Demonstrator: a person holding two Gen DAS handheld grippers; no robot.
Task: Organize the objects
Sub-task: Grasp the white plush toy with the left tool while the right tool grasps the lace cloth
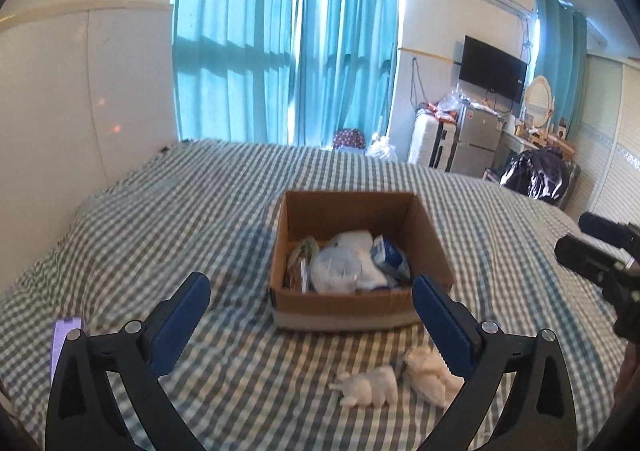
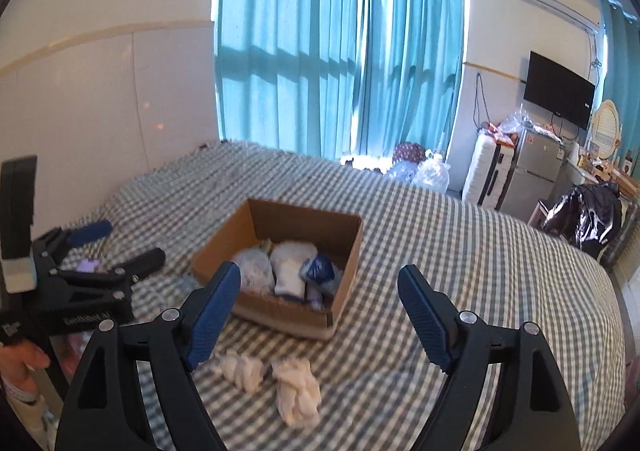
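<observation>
While both tongs are held above the checked bed (image 1: 160,211), nothing is gripped by either. The left tongs (image 1: 312,311) are spread to their widest, with only bedding and the near wall of the cardboard box (image 1: 344,315) seen between the blue pads (image 1: 180,315). The right tongs (image 2: 318,299) are also spread wide, and no object is pressed by their pads (image 2: 212,311).

The cardboard box is set open-topped near the middle of the bed. Several items are packed inside it: a white folded cloth (image 2: 294,263), a clear plastic bag (image 1: 334,267), a blue and white packet (image 1: 390,255) and a brownish packet (image 1: 300,263) at the left wall.

Two white sock bundles (image 1: 370,391) (image 1: 430,375) are left on the bed, just in front of the box and close beside each other. In the right wrist view they are seen at (image 2: 242,369) and (image 2: 298,387).

A purple flat object (image 1: 64,335) is laid on the bed to the left, partly hidden by the left tongs. A hand (image 2: 22,361) is visible at the left tongs' handle.
</observation>
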